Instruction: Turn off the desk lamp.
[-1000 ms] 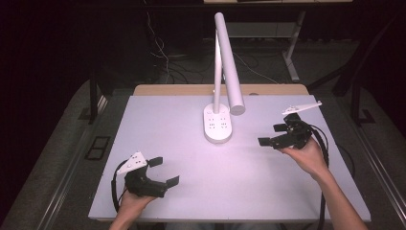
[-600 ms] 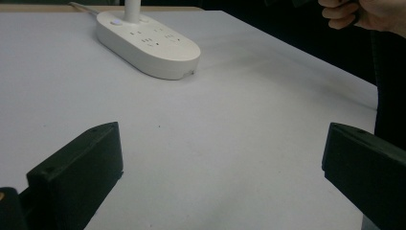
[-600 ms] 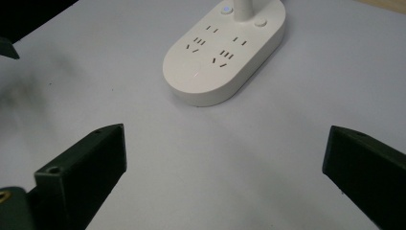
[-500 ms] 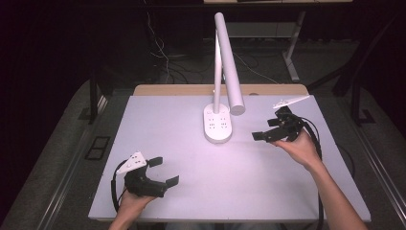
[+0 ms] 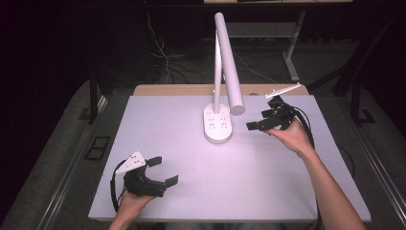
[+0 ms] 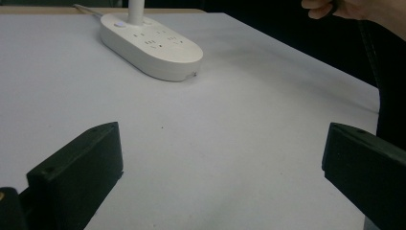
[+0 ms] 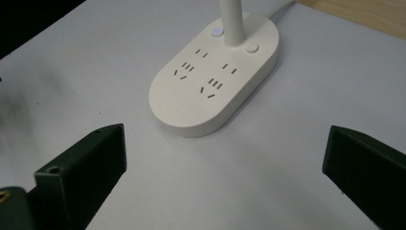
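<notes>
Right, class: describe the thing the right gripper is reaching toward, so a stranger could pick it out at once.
Start at the white table and look to the middle of its far half. There stands a white desk lamp, its tube head slanting over the table. Its oval base carries plug sockets and two small round buttons beside the stem.

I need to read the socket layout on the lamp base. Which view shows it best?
The right gripper view: the lamp base sits close, its sockets and two buttons plain. The left gripper view shows it farther off, at a low angle; the high view shows it small.
</notes>
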